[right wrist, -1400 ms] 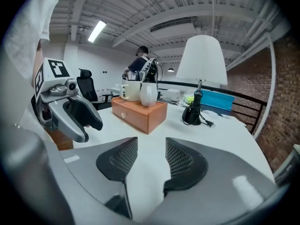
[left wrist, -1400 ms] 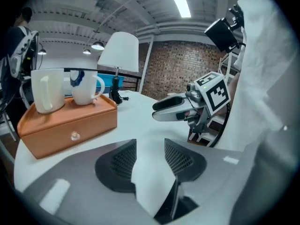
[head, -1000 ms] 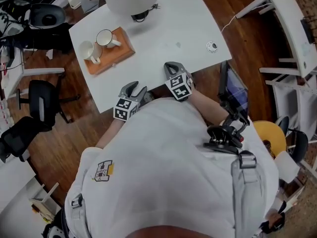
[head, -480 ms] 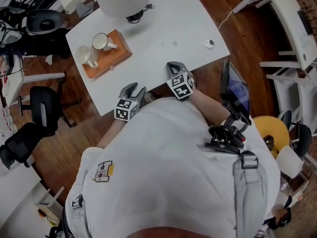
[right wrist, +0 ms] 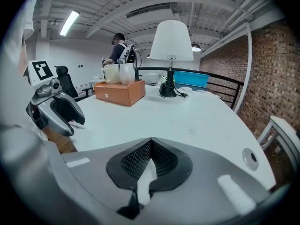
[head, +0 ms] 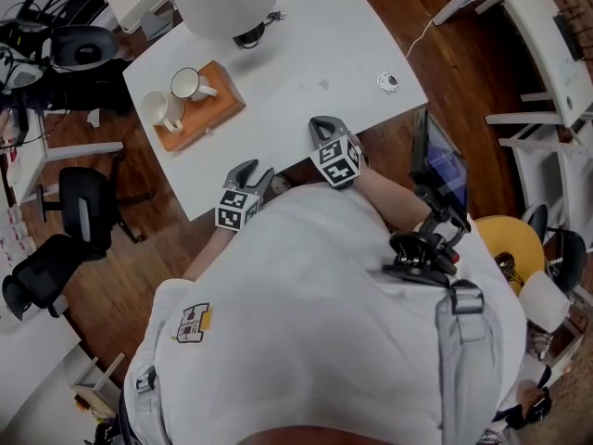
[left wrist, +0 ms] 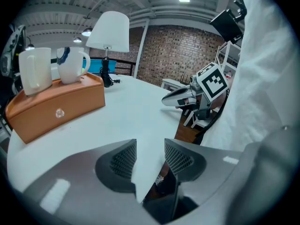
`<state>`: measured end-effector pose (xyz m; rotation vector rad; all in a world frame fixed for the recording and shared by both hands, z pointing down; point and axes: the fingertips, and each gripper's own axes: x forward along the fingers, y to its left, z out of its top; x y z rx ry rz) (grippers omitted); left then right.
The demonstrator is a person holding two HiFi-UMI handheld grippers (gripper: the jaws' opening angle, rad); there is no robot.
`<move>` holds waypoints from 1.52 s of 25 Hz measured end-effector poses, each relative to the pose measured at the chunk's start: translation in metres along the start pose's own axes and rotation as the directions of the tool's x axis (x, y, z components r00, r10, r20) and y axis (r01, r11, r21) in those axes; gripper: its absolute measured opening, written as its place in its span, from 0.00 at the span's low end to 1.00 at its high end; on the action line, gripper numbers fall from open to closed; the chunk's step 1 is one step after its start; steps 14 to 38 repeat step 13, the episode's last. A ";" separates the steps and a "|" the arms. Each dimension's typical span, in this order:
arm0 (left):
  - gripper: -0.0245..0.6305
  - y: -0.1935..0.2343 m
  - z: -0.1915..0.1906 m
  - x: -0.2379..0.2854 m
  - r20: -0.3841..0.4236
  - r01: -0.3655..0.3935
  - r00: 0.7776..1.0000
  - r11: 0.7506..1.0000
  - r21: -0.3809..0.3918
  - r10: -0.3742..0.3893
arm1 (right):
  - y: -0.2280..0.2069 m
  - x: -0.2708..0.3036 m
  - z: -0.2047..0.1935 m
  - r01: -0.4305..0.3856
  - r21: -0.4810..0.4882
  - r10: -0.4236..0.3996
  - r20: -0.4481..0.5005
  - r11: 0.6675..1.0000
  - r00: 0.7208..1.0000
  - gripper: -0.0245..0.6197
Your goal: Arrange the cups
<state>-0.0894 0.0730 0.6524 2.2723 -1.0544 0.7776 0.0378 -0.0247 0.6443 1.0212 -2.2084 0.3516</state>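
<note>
2 cups on 1 block, 1 lamp. 2 tools: left tool apart & empty, right tool together.

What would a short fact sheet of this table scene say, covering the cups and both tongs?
Table: white
Cups: two, white, upright on the wooden box
Lamp: white shade, at the table's far end
Left tongs: open, nothing between them
Right tongs: shut, empty
</note>
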 end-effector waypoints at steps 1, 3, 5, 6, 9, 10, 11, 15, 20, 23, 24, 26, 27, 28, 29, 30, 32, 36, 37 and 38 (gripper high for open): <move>0.33 -0.001 0.000 0.001 0.000 -0.002 1.000 1.000 -0.001 0.002 | -0.001 0.000 0.000 -0.002 -0.002 0.002 0.001 1.000 1.000 0.04; 0.33 -0.003 0.001 0.001 -0.003 -0.010 1.000 1.000 -0.002 0.010 | -0.003 0.000 -0.001 -0.009 -0.005 0.009 0.001 1.000 1.000 0.04; 0.33 -0.006 0.001 0.002 -0.004 -0.022 1.000 1.000 -0.006 0.022 | -0.004 -0.001 -0.003 -0.019 -0.008 0.019 0.000 1.000 1.000 0.04; 0.33 -0.007 0.001 0.002 -0.005 -0.028 1.000 1.000 -0.009 0.028 | -0.004 -0.001 -0.003 -0.023 -0.011 0.023 0.002 1.000 1.000 0.04; 0.33 -0.011 0.001 0.002 -0.006 -0.047 0.999 0.999 -0.019 0.047 | -0.006 -0.001 -0.003 -0.039 -0.023 0.040 0.013 0.999 0.999 0.04; 0.33 -0.012 0.001 0.003 -0.006 -0.054 0.999 0.998 -0.023 0.054 | -0.006 0.000 -0.004 -0.045 -0.026 0.046 0.014 0.999 0.999 0.04; 0.33 -0.014 0.000 0.003 -0.007 -0.060 0.998 0.998 -0.027 0.060 | -0.007 0.000 -0.005 -0.051 -0.029 0.052 0.014 0.998 0.999 0.04; 0.32 -0.016 -0.001 0.005 -0.009 -0.071 0.997 0.997 -0.035 0.071 | -0.008 0.000 -0.006 -0.062 -0.036 0.063 0.015 0.997 0.998 0.04; 0.32 -0.016 -0.001 0.005 -0.009 -0.071 0.997 0.997 -0.035 0.071 | -0.008 0.000 -0.006 -0.062 -0.036 0.063 0.015 0.997 0.998 0.04; 0.32 -0.016 -0.001 0.005 -0.009 -0.071 0.997 0.997 -0.035 0.071 | -0.008 0.000 -0.006 -0.062 -0.036 0.063 0.015 0.997 0.998 0.04; 0.32 -0.016 -0.001 0.005 -0.009 -0.071 0.997 0.997 -0.035 0.071 | -0.008 0.000 -0.006 -0.062 -0.036 0.063 0.015 0.997 0.998 0.04; 0.32 -0.016 -0.001 0.005 -0.009 -0.071 0.997 0.997 -0.035 0.071 | -0.008 0.000 -0.006 -0.062 -0.036 0.063 0.015 0.997 0.998 0.04; 0.32 -0.016 -0.001 0.005 -0.009 -0.071 0.997 0.997 -0.035 0.071 | -0.008 0.000 -0.006 -0.062 -0.036 0.063 0.015 0.997 0.998 0.04; 0.32 -0.016 -0.001 0.005 -0.009 -0.071 0.997 0.997 -0.035 0.071 | -0.008 0.000 -0.006 -0.062 -0.036 0.063 0.015 0.997 0.998 0.04; 0.32 -0.016 -0.001 0.005 -0.009 -0.071 0.997 0.997 -0.035 0.071 | -0.008 0.000 -0.006 -0.062 -0.036 0.063 0.015 0.997 0.998 0.04; 0.32 -0.016 -0.001 0.005 -0.009 -0.071 0.997 0.997 -0.035 0.071 | -0.008 0.000 -0.006 -0.062 -0.036 0.063 0.015 0.997 0.998 0.04; 0.32 -0.016 -0.001 0.005 -0.009 -0.071 0.997 0.997 -0.035 0.071 | -0.008 0.000 -0.006 -0.062 -0.036 0.063 0.015 0.997 0.998 0.04; 0.32 -0.016 -0.001 0.005 -0.009 -0.071 0.997 0.997 -0.035 0.071 | -0.008 0.000 -0.006 -0.062 -0.036 0.063 0.015 0.997 0.998 0.04; 0.32 -0.016 -0.001 0.005 -0.009 -0.071 0.997 0.997 -0.035 0.071 | -0.008 0.000 -0.006 -0.062 -0.036 0.063 0.015 0.997 0.998 0.04; 0.32 -0.016 -0.001 0.005 -0.009 -0.071 0.997 0.997 -0.035 0.071 | -0.008 0.000 -0.006 -0.062 -0.036 0.063 0.015 0.997 0.998 0.04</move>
